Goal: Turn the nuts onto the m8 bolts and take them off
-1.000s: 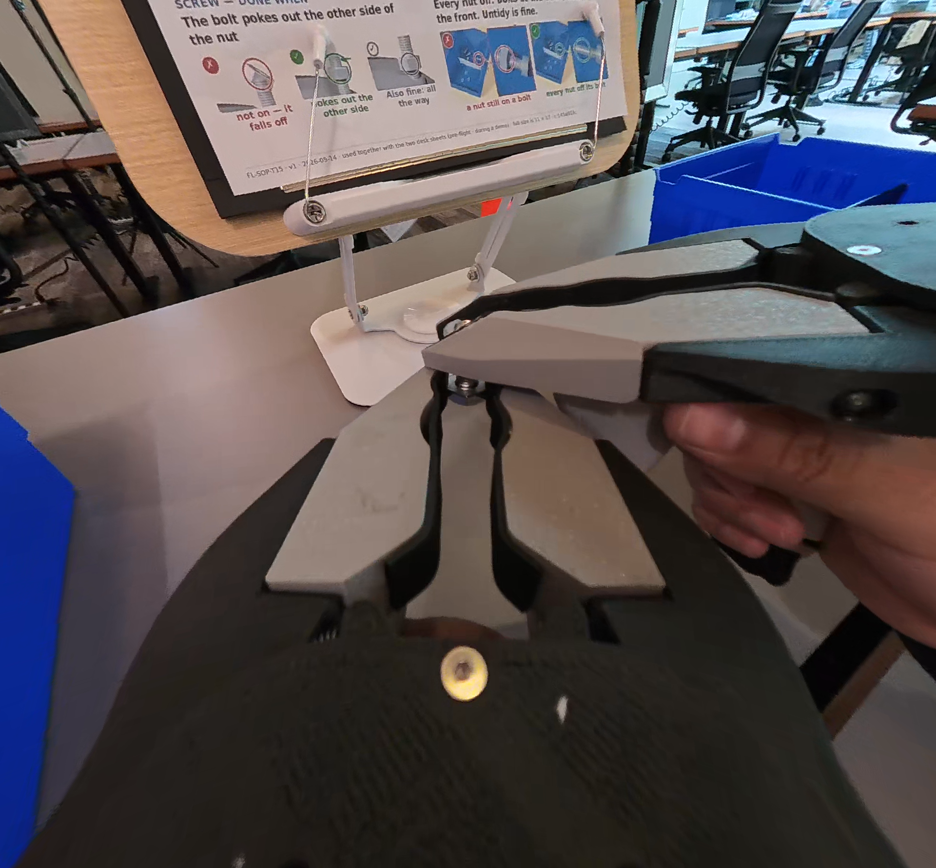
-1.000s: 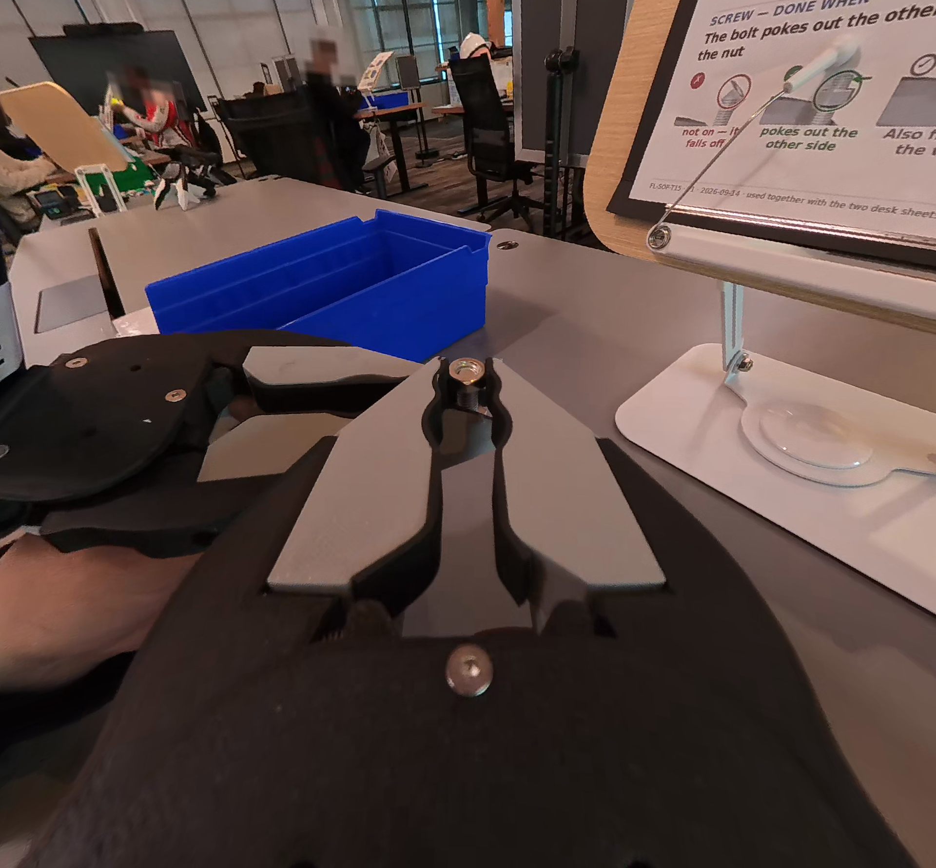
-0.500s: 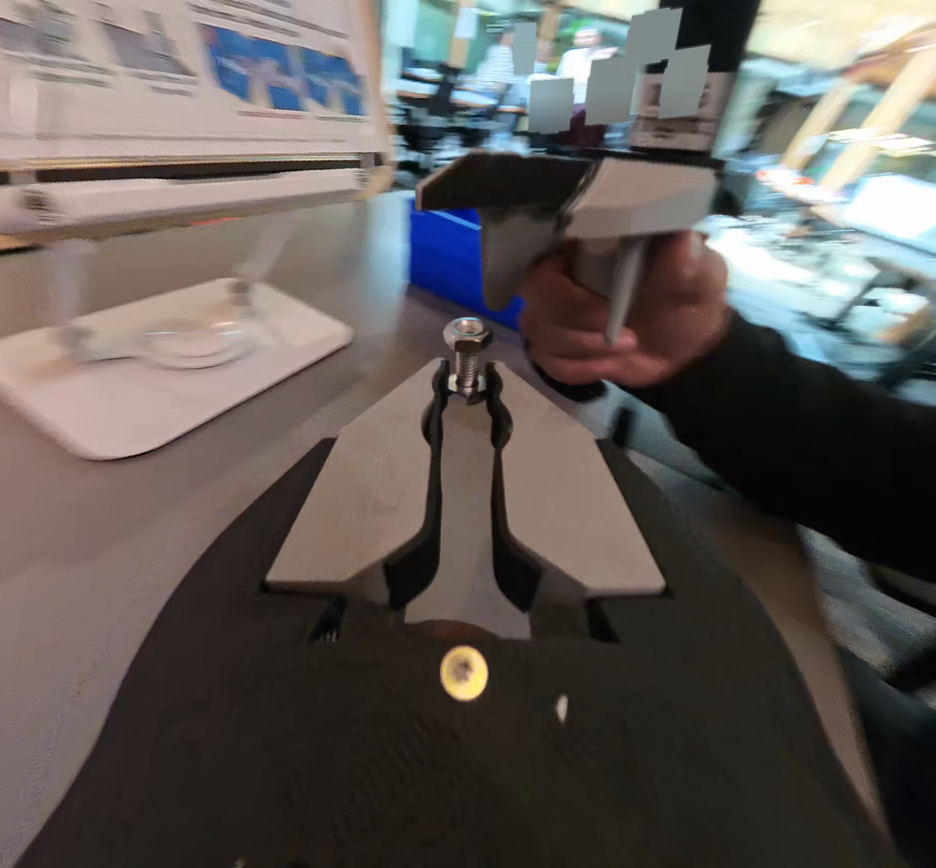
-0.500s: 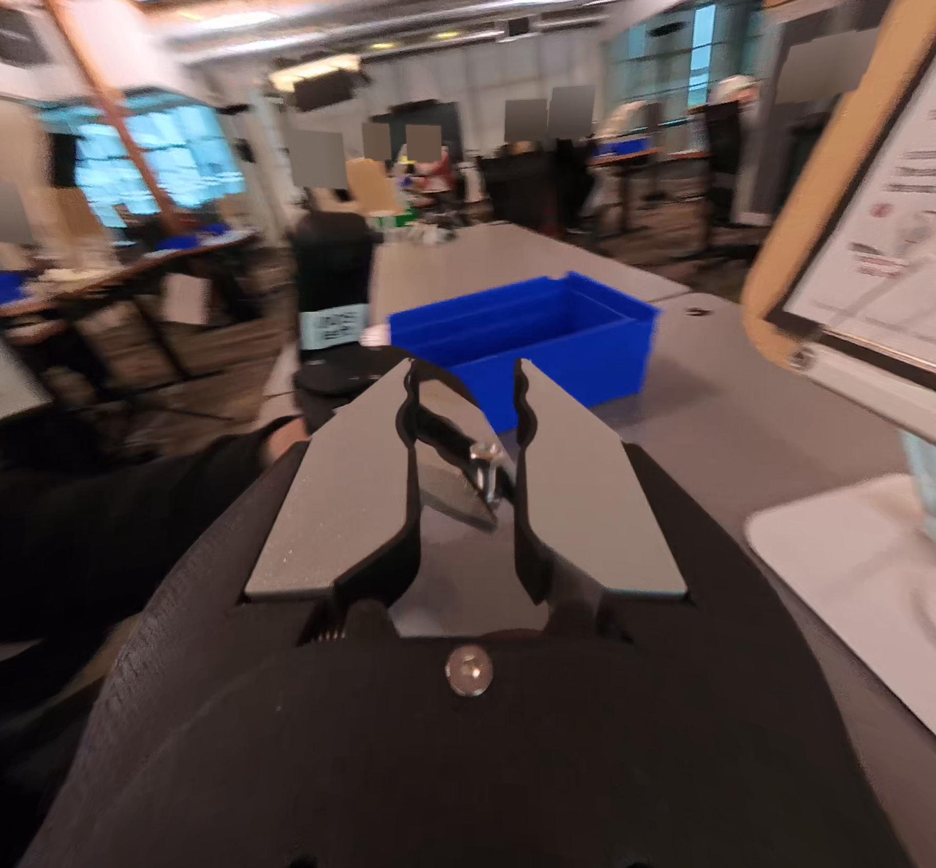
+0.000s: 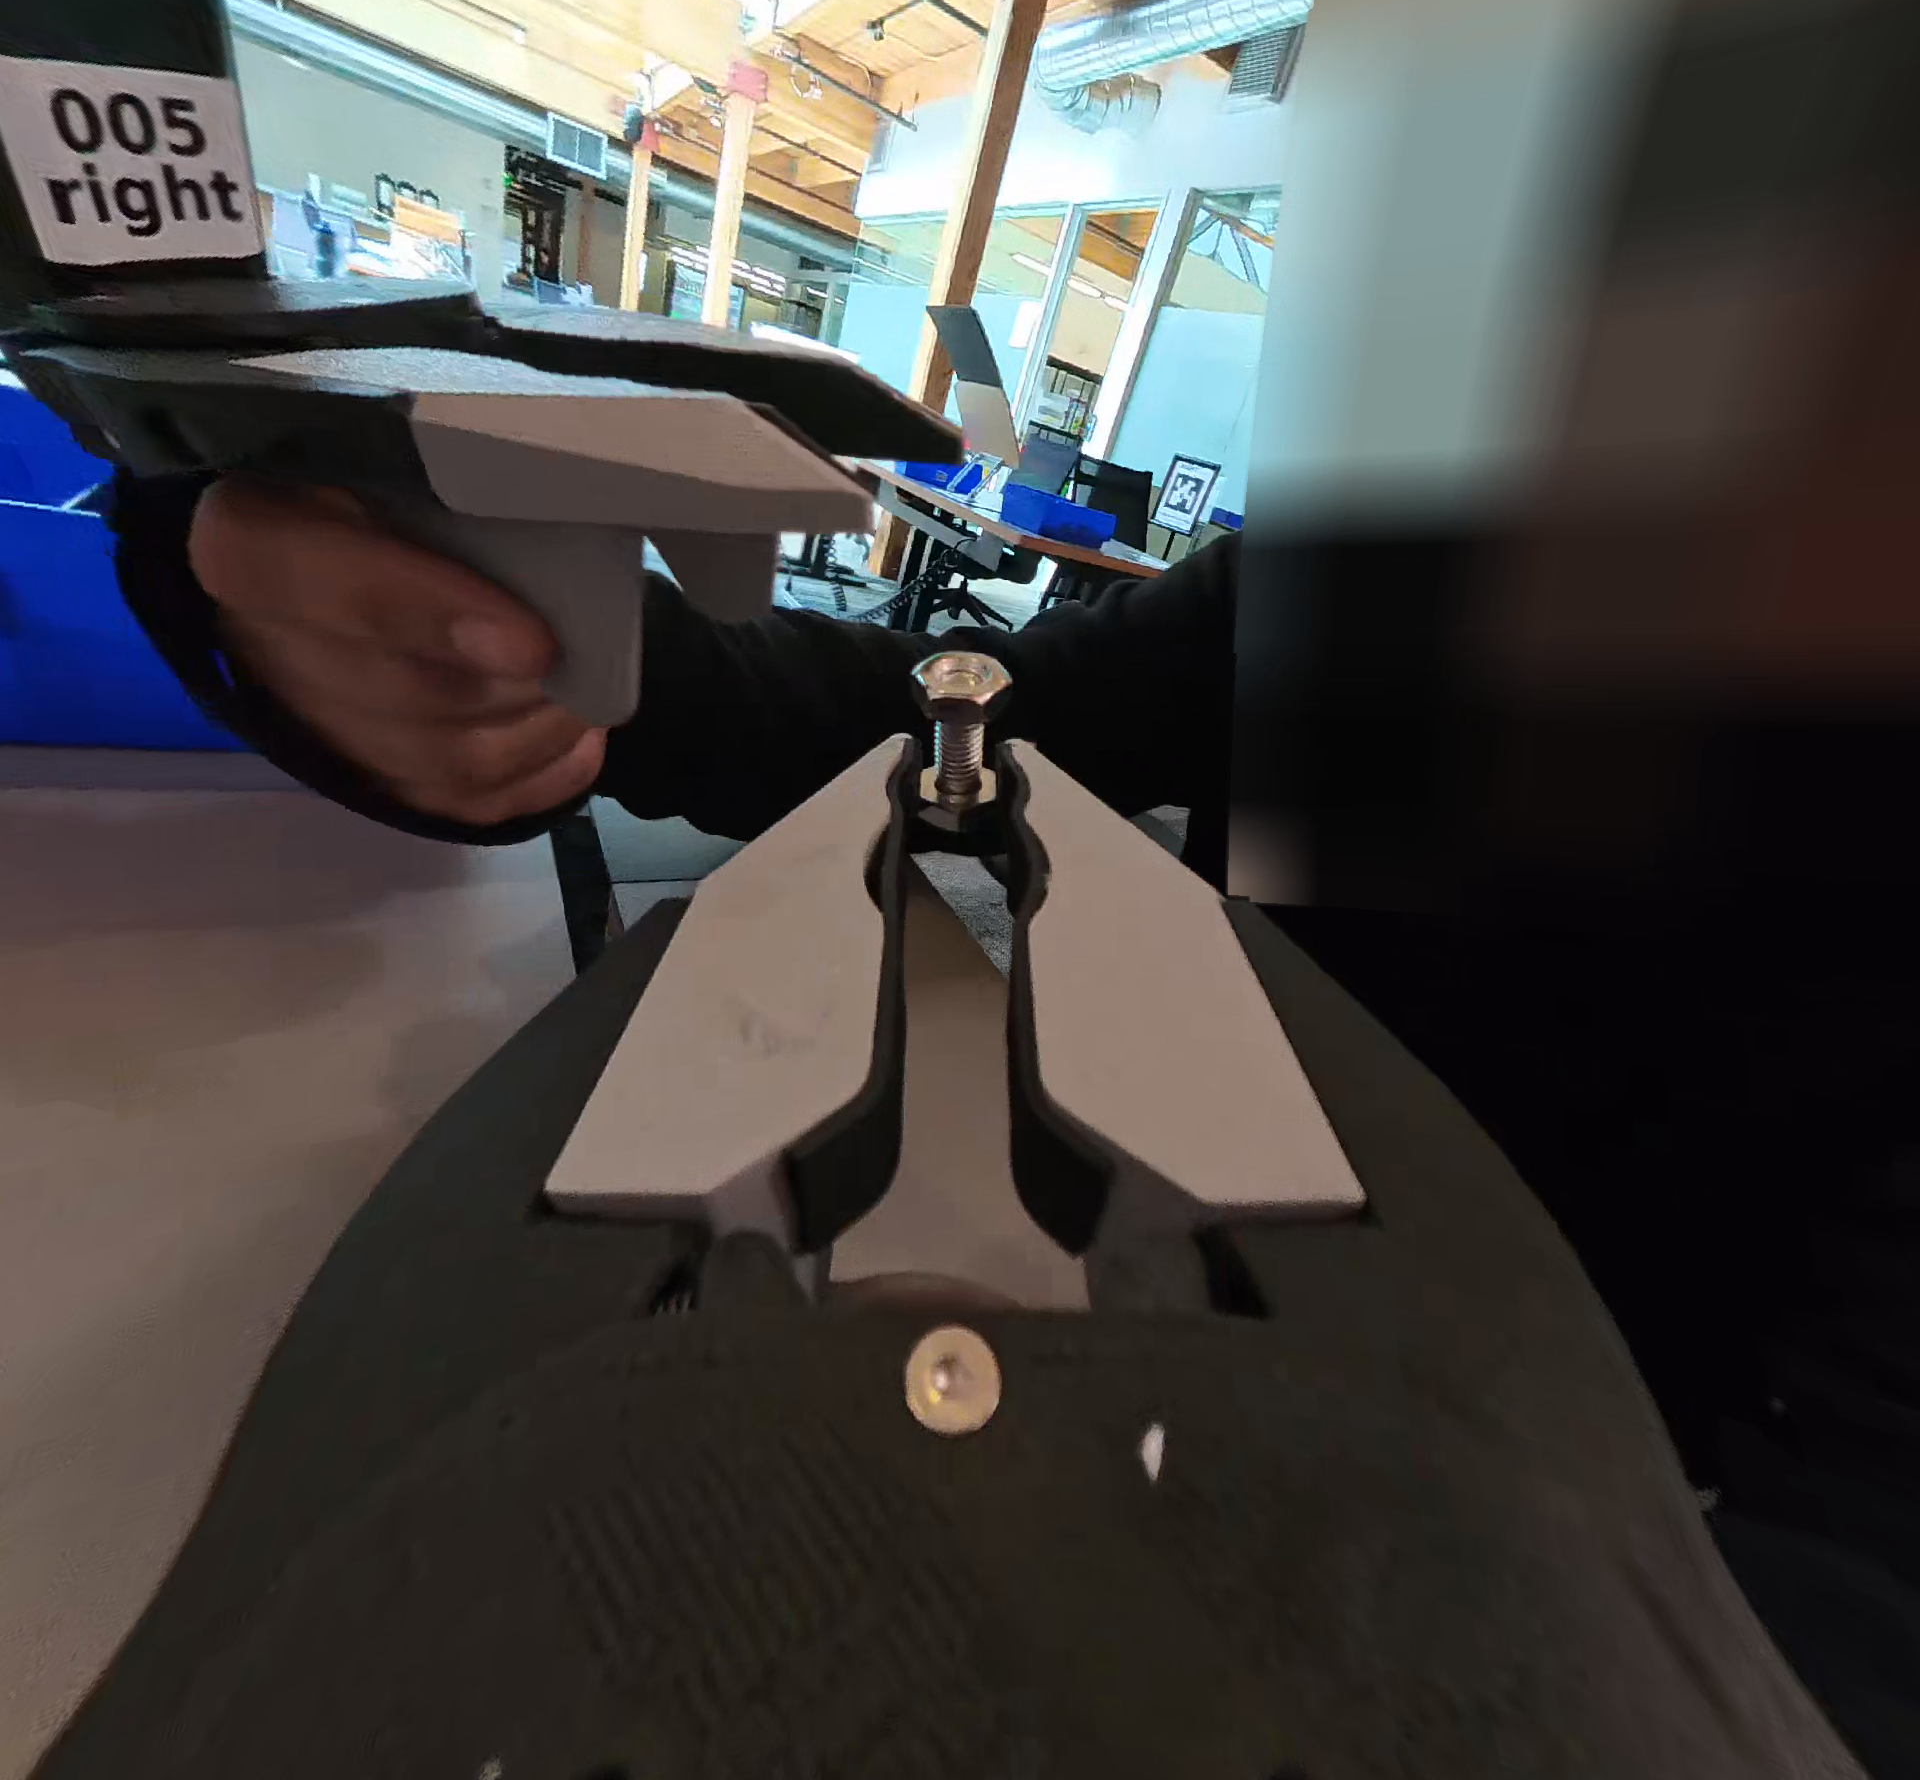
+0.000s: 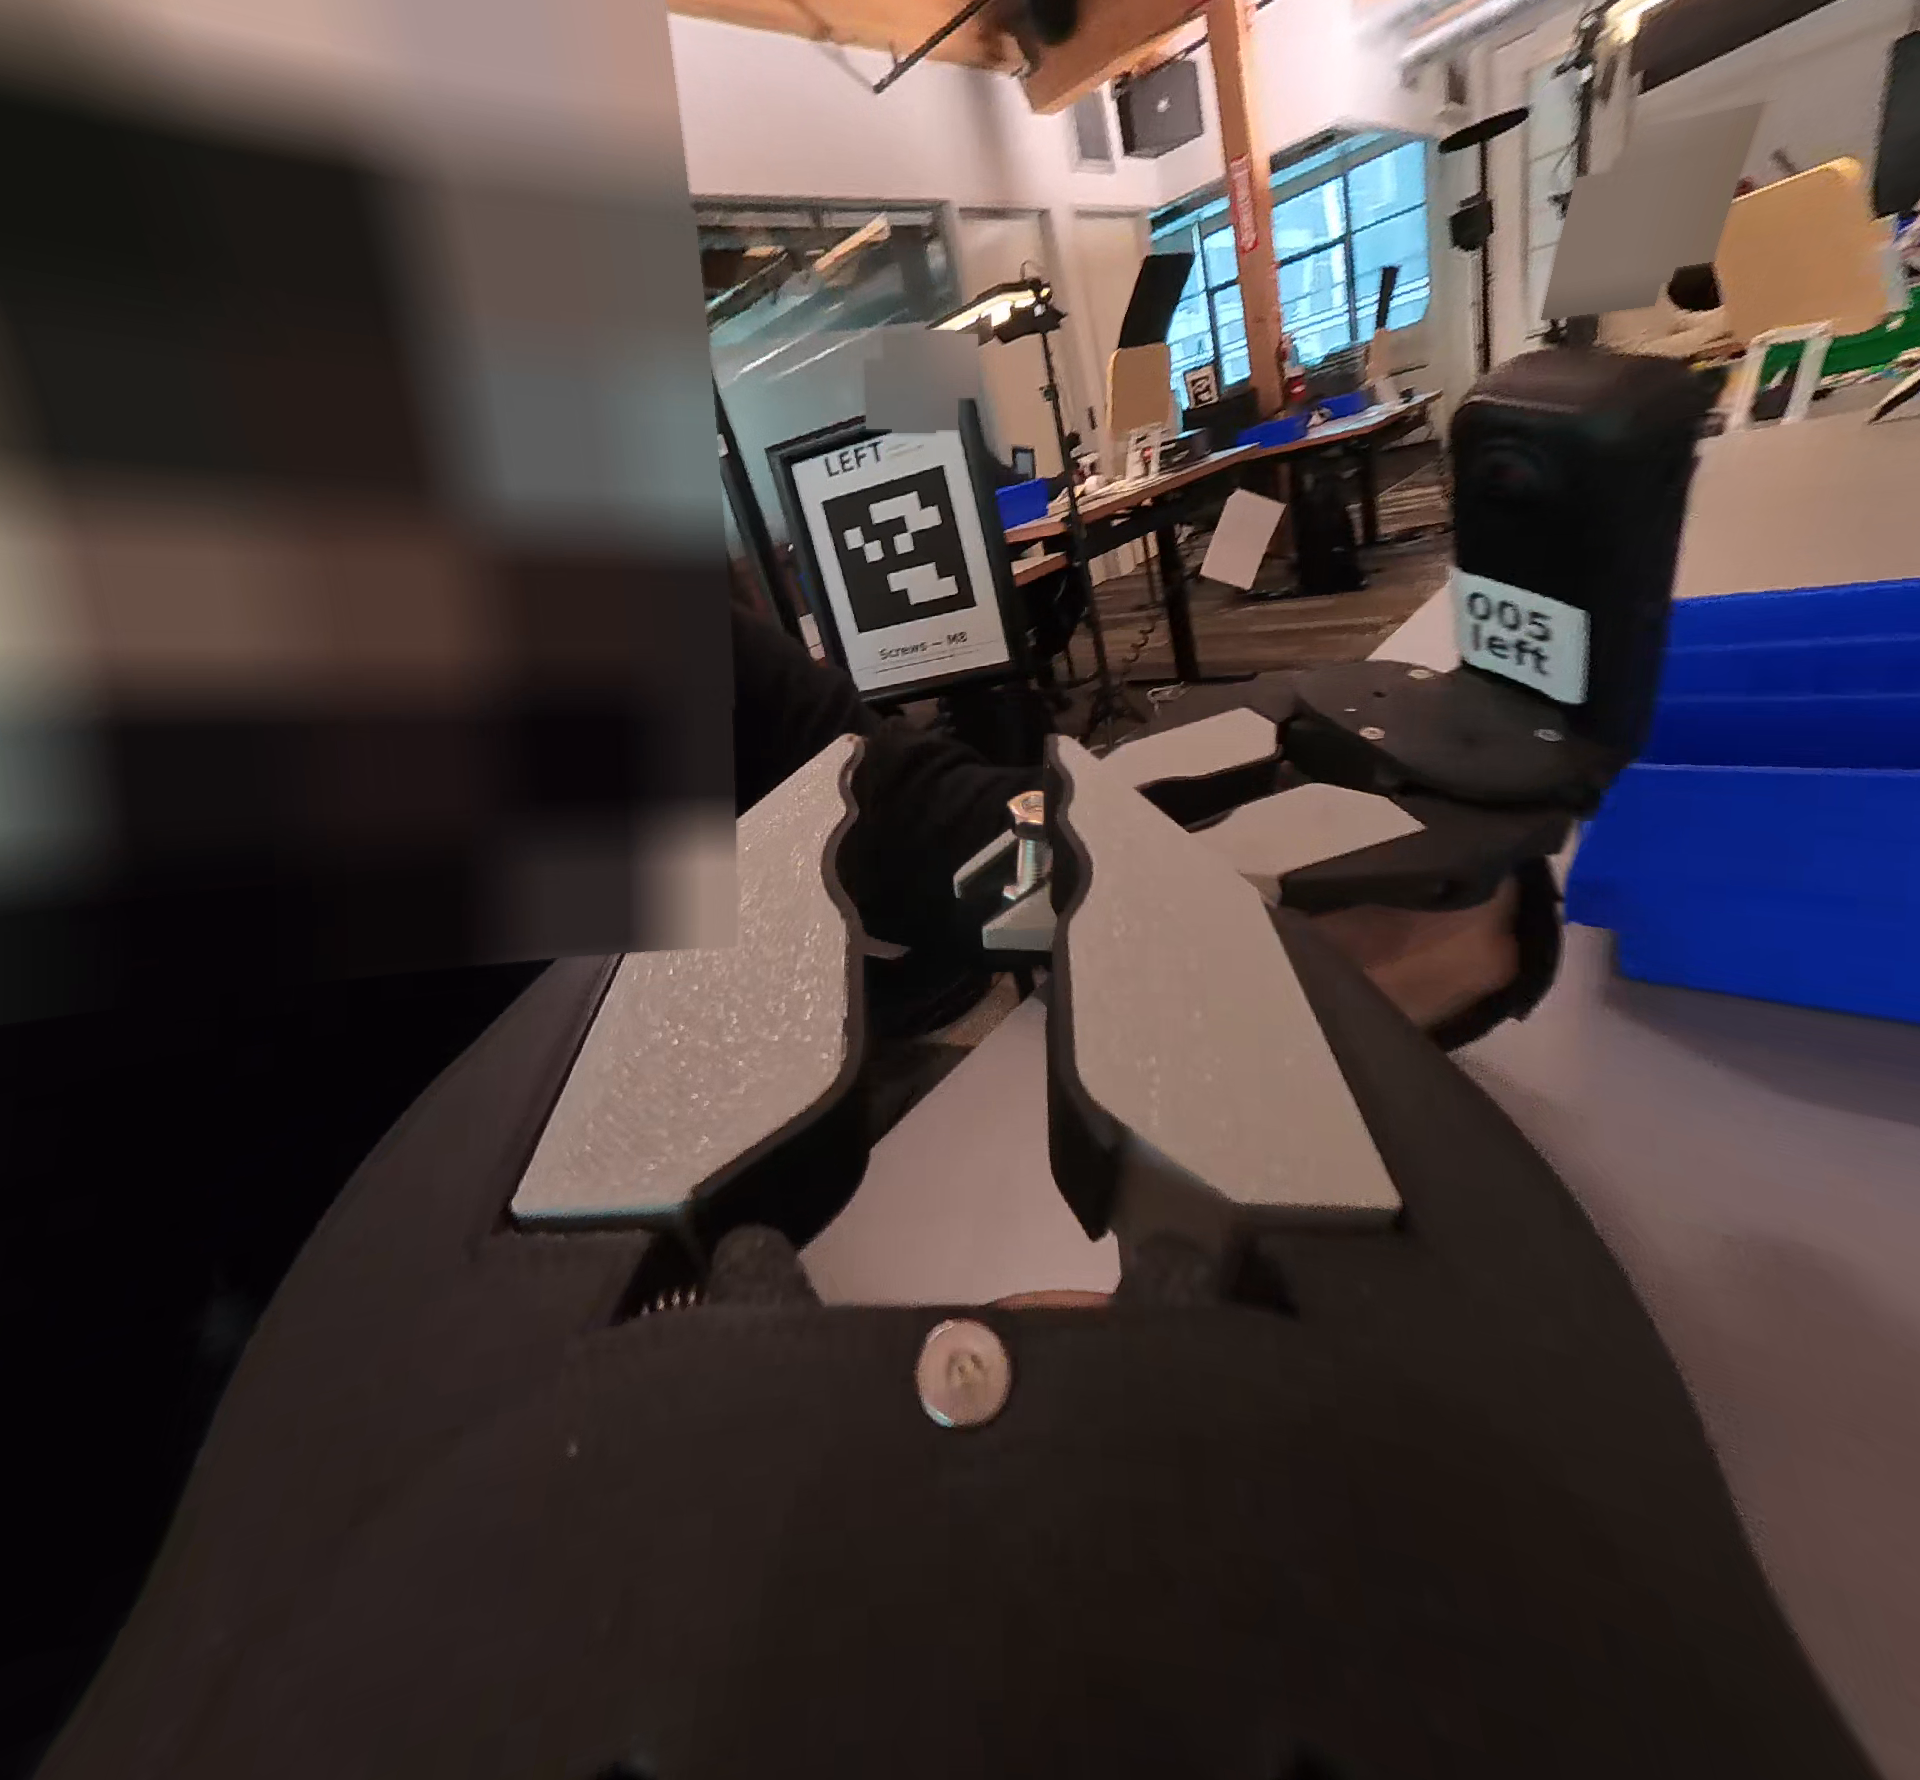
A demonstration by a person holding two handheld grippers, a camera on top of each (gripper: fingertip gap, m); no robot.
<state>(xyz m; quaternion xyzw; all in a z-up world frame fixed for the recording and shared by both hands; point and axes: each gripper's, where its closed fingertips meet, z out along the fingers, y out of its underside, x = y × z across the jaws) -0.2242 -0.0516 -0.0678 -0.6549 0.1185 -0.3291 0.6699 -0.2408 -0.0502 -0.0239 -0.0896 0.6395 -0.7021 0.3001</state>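
left gripper (image 5: 958,774) pinched tight on a nut (image 5: 954,797) right at the tips of its fingers (image 5: 774,987). bolt (image 5: 958,717) standing straight up out of that nut, six-sided head on top, shiny thread showing between head and nut. open air all round the head, dark sleeve (image 5: 831,691) just behind it.

right gripper (image 6: 951,785) with jaws parted and holding nothing, a clear gap between the tips. same bolt (image 6: 1027,847) seen through that gap, farther off, leaning a bit, pinched in the other tool's grey tips. cannot tell how much room lies between the open tips and the bolt.

in the left wrist view, right gripper (image 5: 831,452) up high on the left, its flat grey tip well apart from the bolt head, a hand (image 5: 384,670) wrapped on its handle.

grey table (image 5: 208,1003) low on the left, bare near its edge. blue bin (image 6: 1766,795) far right on the table, just behind the left tool. sign with a black and white square (image 6: 899,572) standing far back.
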